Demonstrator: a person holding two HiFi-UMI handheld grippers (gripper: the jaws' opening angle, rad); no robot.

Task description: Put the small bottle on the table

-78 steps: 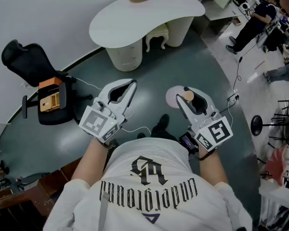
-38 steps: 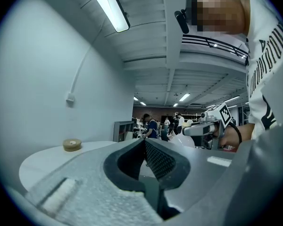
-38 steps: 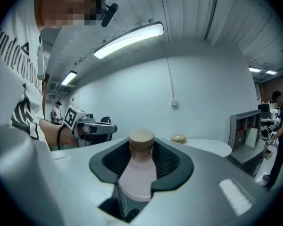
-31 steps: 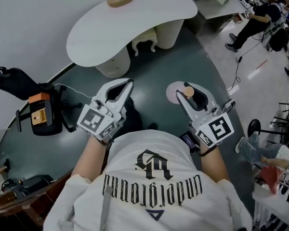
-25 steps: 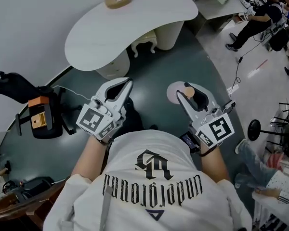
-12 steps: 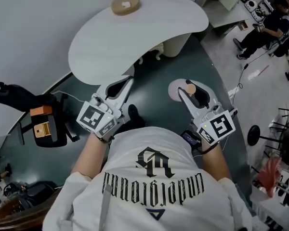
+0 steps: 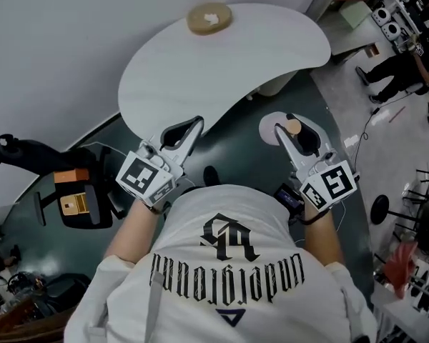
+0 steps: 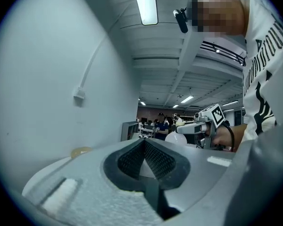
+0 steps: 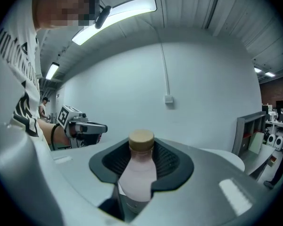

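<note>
Right gripper view: small bottle (tan cap) in right claw

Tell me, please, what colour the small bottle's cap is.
The small pale-pink bottle's round cap is tan; the right gripper view shows it best.

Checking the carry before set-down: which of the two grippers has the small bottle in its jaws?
The right gripper: its jaws clamp the small bottle, tan cap up. The left gripper has shut, empty jaws.
</note>
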